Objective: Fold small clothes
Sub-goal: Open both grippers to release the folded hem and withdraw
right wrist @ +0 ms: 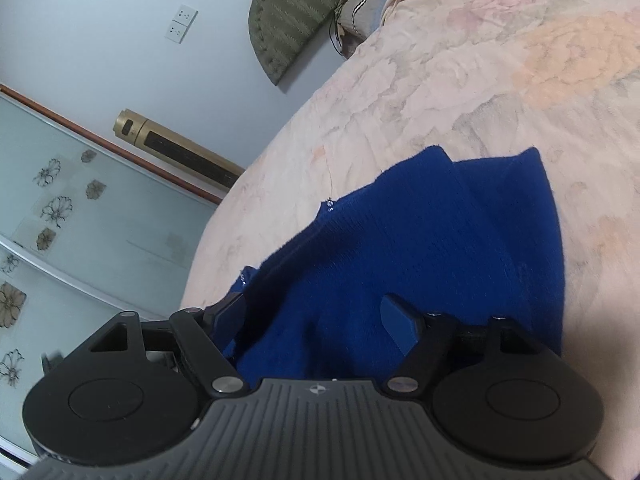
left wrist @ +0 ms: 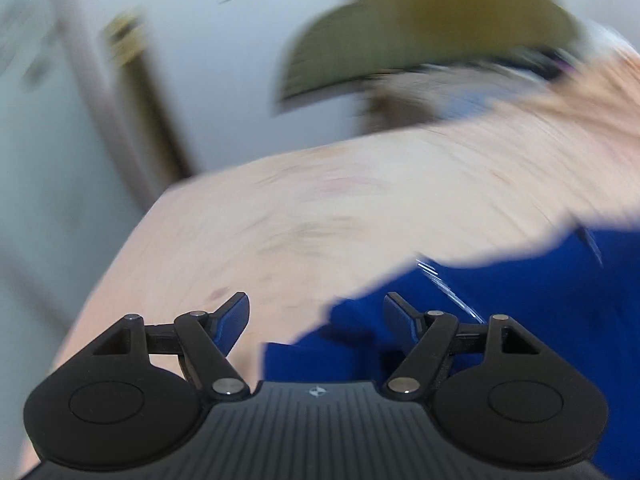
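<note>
right wrist view takes in the wide bed under its pale peach floral bedspread (right wrist: 500, 80), filling the right and upper right of the frame, with the deep blue knitted garment (right wrist: 420, 248) lying on it at centre and lower centre, partly doubled over itself. upper left holds a white wall, a double white socket plate (right wrist: 181, 24) and a gold cylindrical tower appliance (right wrist: 176, 148); an olive green padded headboard (right wrist: 296, 12) sits at top centre. smallest, low in frame, the right gripper (right wrist: 320, 320) has its jaws spread wide over the blue knit, pinching nothing.

the left wrist view is smeared with motion blur. there the bedspread fills the middle, the same blue garment (left wrist: 500, 320) sits lower right, and the left gripper (left wrist: 316, 316) is also spread, nothing between its fingers; one fingertip overlaps the cloth in the picture, the other is over bare bedspread.

judging the step: a fold looks just laid, so the next grab should take the loose edge cleanly, both layers together, and carry it level so the knit does not drag or bunch.

only the right view shows the garment's far edges and tiny metal fastener (right wrist: 329, 203); the left view shows its near corner instead.
</note>
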Demonstrator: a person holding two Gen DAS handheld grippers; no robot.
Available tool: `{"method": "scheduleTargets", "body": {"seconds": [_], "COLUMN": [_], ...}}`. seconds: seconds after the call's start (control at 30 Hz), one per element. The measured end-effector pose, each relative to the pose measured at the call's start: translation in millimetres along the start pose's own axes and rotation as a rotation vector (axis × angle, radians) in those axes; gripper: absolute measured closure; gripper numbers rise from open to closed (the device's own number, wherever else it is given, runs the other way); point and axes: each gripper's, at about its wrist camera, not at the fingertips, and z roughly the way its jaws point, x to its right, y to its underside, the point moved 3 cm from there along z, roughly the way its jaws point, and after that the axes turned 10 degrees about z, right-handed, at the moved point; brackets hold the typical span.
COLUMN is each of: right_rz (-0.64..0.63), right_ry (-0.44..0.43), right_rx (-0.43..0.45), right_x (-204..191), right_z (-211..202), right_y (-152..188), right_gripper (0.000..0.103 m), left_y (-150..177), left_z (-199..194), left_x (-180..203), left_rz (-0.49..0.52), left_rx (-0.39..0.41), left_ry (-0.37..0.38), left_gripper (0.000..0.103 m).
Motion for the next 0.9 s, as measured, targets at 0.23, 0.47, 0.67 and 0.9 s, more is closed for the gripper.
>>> {"method": "scheduleTargets", "body": {"seconds": [0.23,0.47,0.67,0.9], "right_rz": [-0.122,-0.088,-0.012,-0.057], "right_ry": [-0.048,-0.112,-0.266,-0.225], "right_rx": [-0.12,-0.322,-0.381,-0.212], "right_x": [-32,-79,-134,-130], "right_z": [15,106,146,100], "right_y": [25,51,38,22], "right_gripper": [0.016,0.012,0.012,0.008], "left_y": [27,80,122,140], "left_z": [-22,-70,-67,-78], "left_x": [-37,-17,2,-19], "left_rz": [-0.155,-0.063,0.042,-0.052], "left_rx": [-0.056,-0.062,-0.137,-0.125], "left_ry": [0.139,0.247,0.119,0.119], "left_gripper": [0.029,0.029,0.028,0.027]}}
